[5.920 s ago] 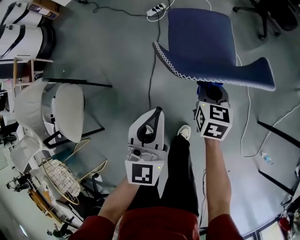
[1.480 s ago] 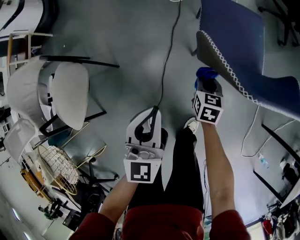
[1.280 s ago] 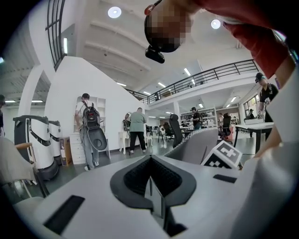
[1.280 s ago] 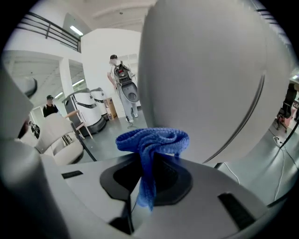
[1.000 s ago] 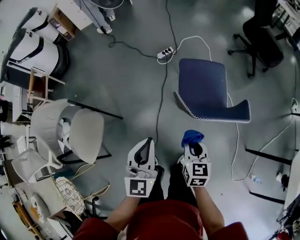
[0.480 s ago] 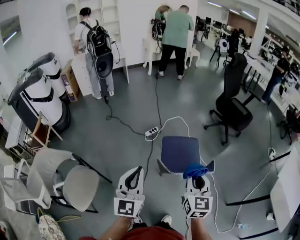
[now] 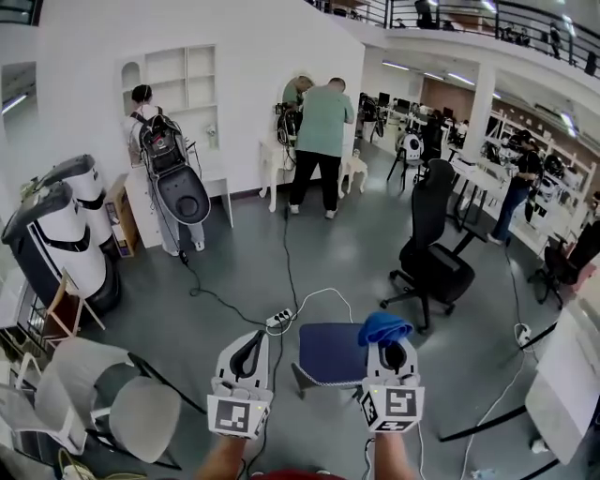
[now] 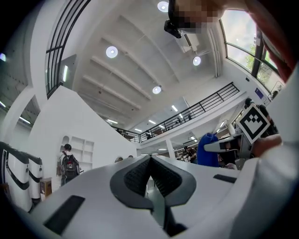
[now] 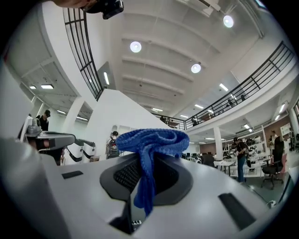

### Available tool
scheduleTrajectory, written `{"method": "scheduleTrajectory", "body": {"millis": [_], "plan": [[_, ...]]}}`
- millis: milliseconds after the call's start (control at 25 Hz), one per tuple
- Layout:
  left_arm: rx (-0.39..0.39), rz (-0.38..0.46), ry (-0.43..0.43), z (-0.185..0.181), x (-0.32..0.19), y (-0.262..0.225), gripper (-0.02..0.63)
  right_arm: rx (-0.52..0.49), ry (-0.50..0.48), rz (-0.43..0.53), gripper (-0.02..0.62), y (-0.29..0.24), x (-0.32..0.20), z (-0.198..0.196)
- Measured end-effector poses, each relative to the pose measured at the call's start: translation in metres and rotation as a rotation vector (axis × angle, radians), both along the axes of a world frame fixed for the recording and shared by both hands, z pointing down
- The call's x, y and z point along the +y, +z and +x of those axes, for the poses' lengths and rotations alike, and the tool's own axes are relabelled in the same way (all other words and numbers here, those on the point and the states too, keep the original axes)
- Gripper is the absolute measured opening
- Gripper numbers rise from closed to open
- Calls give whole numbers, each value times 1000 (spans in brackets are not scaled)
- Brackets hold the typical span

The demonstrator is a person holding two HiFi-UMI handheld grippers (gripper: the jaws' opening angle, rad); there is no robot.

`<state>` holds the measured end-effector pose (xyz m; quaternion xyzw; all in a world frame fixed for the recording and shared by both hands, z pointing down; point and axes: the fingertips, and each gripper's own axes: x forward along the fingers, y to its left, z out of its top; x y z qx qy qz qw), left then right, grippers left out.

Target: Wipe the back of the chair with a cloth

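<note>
Open-plan hall with a grey floor (image 7: 234,272), white walls and a railed gallery (image 7: 487,14) overhead.

1. Right hand-held gripper (image 7: 395,352). Jaws are pinching the blue cloth (image 7: 383,327). A bunch stands proud of the tips and a short tail hangs down between the pads. It is held level and aimed out across the hall, not down.

2. Left hand-held gripper (image 7: 251,345). Jaws are pressed together with nothing between them. It is held level beside the right one, apart from it.

3. Chair (image 7: 328,352). Blue, standing on the floor just beyond and below both grippers, between them in the head view. Its near edge, with pale stitching, appears to be the top of the back. The cloth overlaps the seat's right corner in that view but looks raised clear of it, so no contact is evident.

4. Surroundings. A power strip (image 7: 277,320) with trailing cable lies past the chair. A black office chair (image 7: 433,258) stands to the right and a white chair (image 7: 122,412) near left. People (image 7: 323,131) stand at the far wall.

Step in hand, as judged: the cloth is secured and no wiping stroke is in progress. The grippers sit above the chair and point away from it.

Next move calls for tipping the right gripper down behind the chair. The bunched cloth should then be pressed against the back's surface and swept across it, firmly enough to stay pinched. The left gripper is free to steady the chair.
</note>
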<state>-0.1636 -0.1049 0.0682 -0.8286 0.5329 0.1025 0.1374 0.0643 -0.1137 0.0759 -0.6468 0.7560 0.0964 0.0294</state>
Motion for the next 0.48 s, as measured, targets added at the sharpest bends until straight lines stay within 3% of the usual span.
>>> {"method": "scheduleTrajectory", "body": {"millis": [160, 480], "plan": [[-53, -62, 8, 8, 1, 8, 14, -11, 6, 9, 63, -2, 0, 4], [-52, -65, 9, 11, 2, 10, 14, 1, 13, -10, 63, 5, -1, 7]]}}
